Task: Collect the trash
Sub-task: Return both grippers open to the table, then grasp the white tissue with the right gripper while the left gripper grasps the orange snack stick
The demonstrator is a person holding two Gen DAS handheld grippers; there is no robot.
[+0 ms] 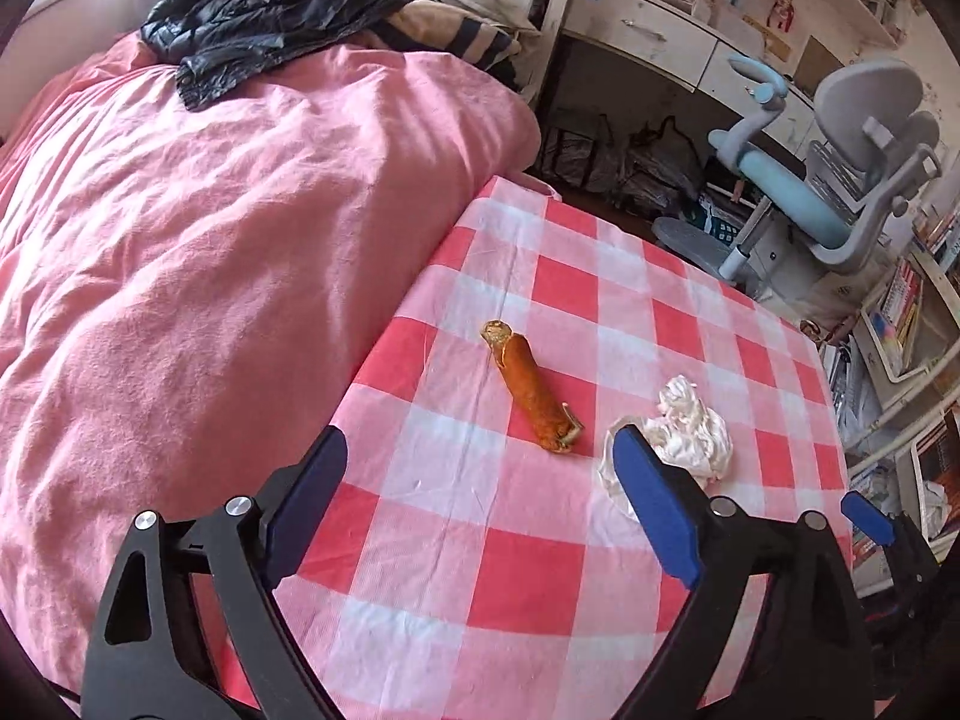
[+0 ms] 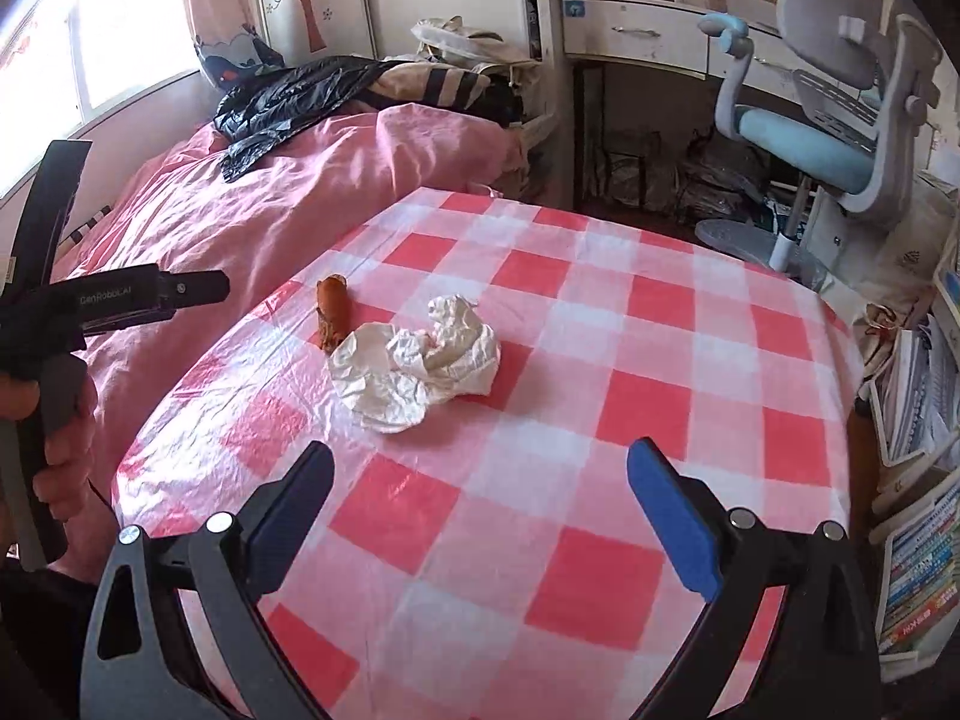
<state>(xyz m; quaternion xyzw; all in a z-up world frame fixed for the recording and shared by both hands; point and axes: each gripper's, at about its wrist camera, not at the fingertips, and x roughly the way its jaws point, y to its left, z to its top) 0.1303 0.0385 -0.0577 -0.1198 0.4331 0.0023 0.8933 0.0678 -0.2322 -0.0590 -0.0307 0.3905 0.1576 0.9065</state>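
Observation:
An orange sausage-shaped wrapper [image 1: 536,391] lies on the red-and-white checked table [image 1: 528,564]. A crumpled white paper [image 1: 690,429] lies just right of it. My left gripper [image 1: 480,456] is open and empty, hovering over the table's near left part, the sausage wrapper ahead between its fingers. In the right wrist view the crumpled white paper [image 2: 417,363] and the sausage wrapper [image 2: 332,312] lie ahead to the left on the table [image 2: 600,480]. My right gripper [image 2: 480,468] is open and empty, short of both.
A bed with a pink duvet [image 1: 210,252] borders the table's left side, with a black jacket [image 1: 252,24] on it. A blue-grey desk chair [image 1: 840,180] and a white desk [image 2: 648,30] stand beyond the table. Bookshelves [image 2: 918,540] stand at the right.

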